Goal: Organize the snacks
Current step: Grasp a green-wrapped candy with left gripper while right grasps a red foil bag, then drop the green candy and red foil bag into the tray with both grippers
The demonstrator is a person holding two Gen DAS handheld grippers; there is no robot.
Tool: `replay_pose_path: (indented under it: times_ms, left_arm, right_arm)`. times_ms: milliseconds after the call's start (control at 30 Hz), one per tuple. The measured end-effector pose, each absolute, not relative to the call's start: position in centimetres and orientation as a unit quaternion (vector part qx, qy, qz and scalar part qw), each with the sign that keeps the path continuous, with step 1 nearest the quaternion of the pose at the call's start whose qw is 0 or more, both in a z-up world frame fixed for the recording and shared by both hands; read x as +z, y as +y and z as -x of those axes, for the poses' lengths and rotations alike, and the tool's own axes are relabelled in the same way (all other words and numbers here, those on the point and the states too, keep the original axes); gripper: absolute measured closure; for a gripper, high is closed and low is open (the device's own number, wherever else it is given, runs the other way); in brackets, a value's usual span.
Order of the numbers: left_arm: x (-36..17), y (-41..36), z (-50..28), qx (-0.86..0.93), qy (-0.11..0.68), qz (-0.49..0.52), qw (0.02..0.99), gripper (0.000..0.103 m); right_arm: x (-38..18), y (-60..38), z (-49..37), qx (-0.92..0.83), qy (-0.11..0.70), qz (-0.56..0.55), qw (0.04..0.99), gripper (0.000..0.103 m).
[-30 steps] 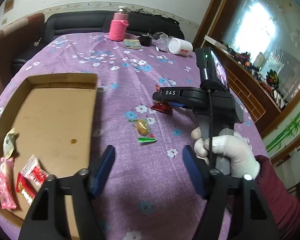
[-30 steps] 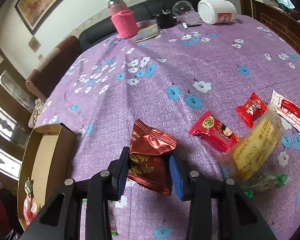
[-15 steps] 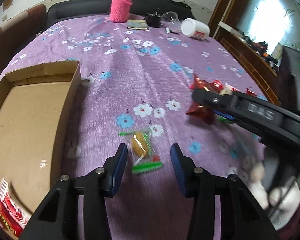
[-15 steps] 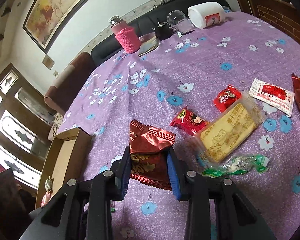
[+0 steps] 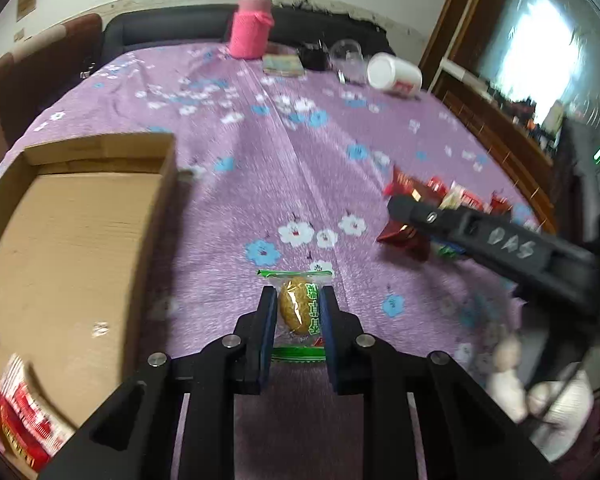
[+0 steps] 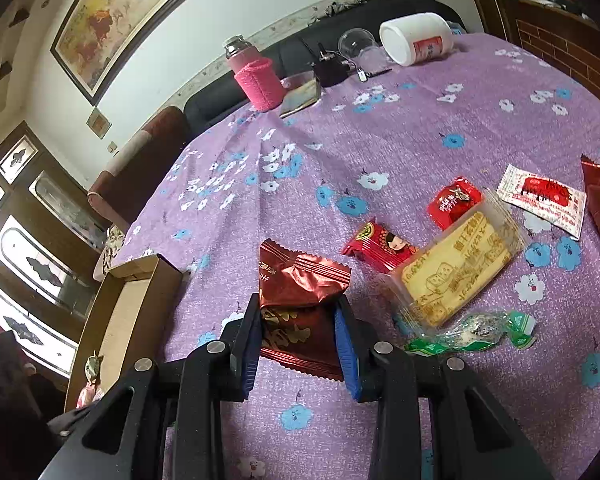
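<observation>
Green-wrapped pastry between left fingers

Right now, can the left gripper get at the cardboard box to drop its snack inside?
Probably yes. The left gripper has its jaws shut on the green-wrapped pastry, and the cardboard box lies open-topped just to its left, with only bare tablecloth between. The right gripper is on the other side.

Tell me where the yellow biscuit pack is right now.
In the right wrist view, the yellow biscuit pack lies on the purple tablecloth, right of the right claw, between the red cartoon-face snack and the green-ended candy.
</observation>
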State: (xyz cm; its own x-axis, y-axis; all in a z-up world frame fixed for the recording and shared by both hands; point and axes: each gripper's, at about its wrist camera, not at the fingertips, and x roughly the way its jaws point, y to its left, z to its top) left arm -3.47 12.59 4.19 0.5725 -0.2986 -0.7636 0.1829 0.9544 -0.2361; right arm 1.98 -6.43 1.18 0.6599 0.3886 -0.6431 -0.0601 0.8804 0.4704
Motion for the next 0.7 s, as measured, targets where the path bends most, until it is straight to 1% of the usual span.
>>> replay_pose_path:
  times_ms: [133,267,367,500,700]
  left_arm:
    - [6.4,15.6,4.8,-0.139,0.423,0.106,0.889,0.082]
    - [9.1,21.0,6.1,-0.111,0.397,0.138,0.900,0.082]
    - [9.9,25.2,6.1,-0.068,0.386,0.145,0.909,0.082]
    - [9.0,30.0,5.3,-0.018,0.391,0.151,0.908,0.082]
    - [6.1,33.7,3.4,0.009,0.421,0.167,0.891,0.082]
  right_arm:
    - [2.3,-5.8,-1.3,0.139,0.381,-0.208,0.890,0.067]
    - [4.7,-3.7,0.2,0.178,0.368,-0.193,0.892,0.067]
    - [6.0,-1.1,0.7,0.216,0.373,-0.181,0.884,0.066]
    - [6.4,3.7,0.4,0.272,0.400,-0.168,0.859,0.066]
    - [4.6,11.8,-0.5,0.313,0.455,-0.123,0.825,0.066]
